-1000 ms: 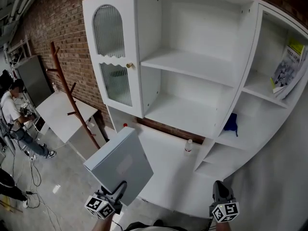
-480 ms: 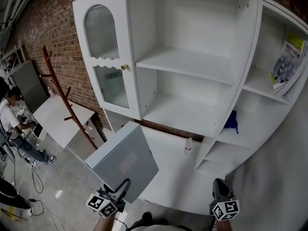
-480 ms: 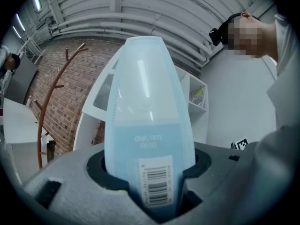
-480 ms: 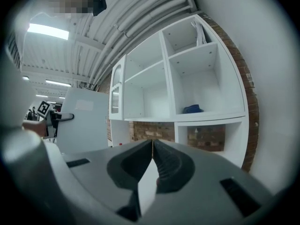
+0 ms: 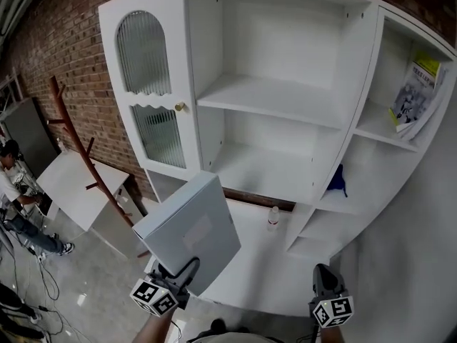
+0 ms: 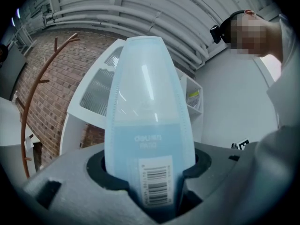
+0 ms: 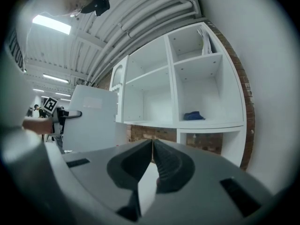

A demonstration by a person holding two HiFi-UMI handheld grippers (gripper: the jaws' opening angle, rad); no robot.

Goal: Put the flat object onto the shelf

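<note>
Nearest, the left gripper [image 5: 183, 274] has its jaws parted about the lower edge of a pale blue flat case [image 5: 190, 229]. They press on it at both sides, where a barcode label sits. The case stands up from the jaws, tipped a little, in front of the white cabinet [image 5: 357, 63] and above the near edge of its bench [image 5: 251, 259]. It is on no shelf.

To the right, the right gripper [image 7: 153, 146] has its jaws closed together with nothing between them.

On the bench, near the cabinet's inner upright, stands a small clear bottle [image 5: 273, 218]. Above the bench the two middle shelves [image 5: 265, 168] are bare. A blue cloth [image 5: 338, 181] lies on a side shelf at the right, and magazines [image 5: 413, 100] lean in the compartment above it. At the left the cabinet door [image 5: 148, 91] has ribbed glass.

Farther left, a reddish coat stand [image 5: 78, 156] stands before the brick wall [image 5: 64, 41], beside a white table [image 5: 71, 188] and a person [image 5: 11, 184].
</note>
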